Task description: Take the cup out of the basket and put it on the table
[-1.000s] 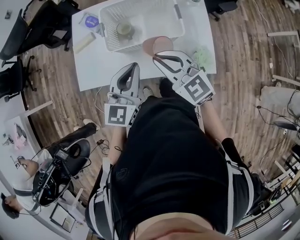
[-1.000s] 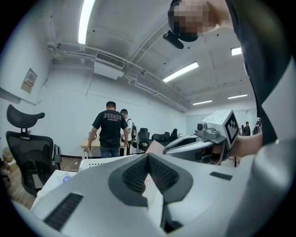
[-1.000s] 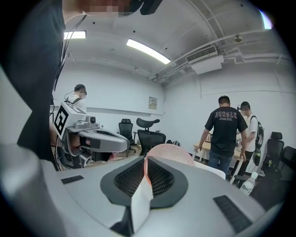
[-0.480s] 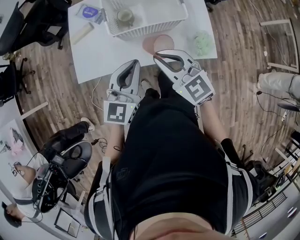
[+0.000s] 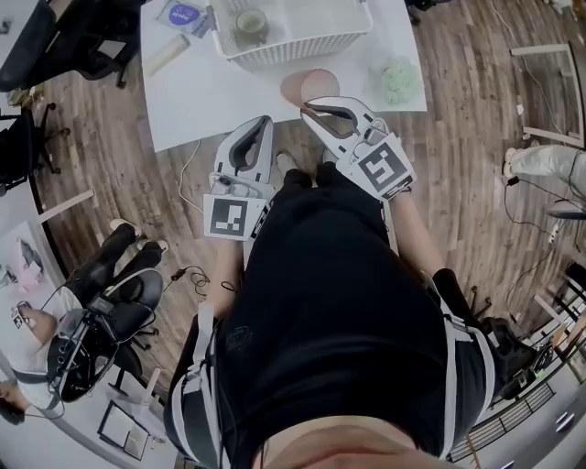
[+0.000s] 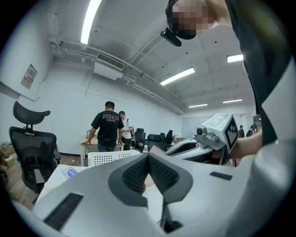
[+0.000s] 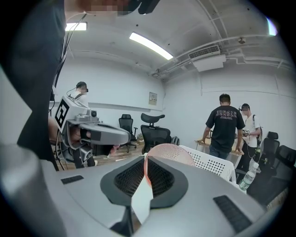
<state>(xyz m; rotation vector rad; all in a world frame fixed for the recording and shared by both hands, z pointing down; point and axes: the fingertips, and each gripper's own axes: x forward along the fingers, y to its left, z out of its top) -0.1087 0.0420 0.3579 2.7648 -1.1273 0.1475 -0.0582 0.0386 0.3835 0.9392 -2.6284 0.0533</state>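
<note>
Both grippers hang at the near edge of the table [image 5: 206, 105]. The left gripper [image 5: 262, 121] has its fingers [image 6: 134, 175] pressed together tip to tip, with nothing between them. The right gripper [image 5: 306, 105] is the same, its fingers [image 7: 132, 178] closed and empty.

The cup [image 5: 249, 25] stands inside the basket [image 5: 302, 50], well ahead of both pairs of fingers and nearer the line of the left ones. It sits toward the basket's left end, and neither gripper touches it.

A pink disc [image 5: 311, 85] lies on the table just beyond the right fingers, between them and the basket's front wall. In the right gripper view it rises straight past the fingertips. A green clump [image 5: 396, 81] lies ahead and to the right of the right fingers. A blue packet [image 5: 183, 16] and a pale roll [image 5: 169, 55] lie far ahead and to the left of the left fingers, beside the basket's left wall.
</note>
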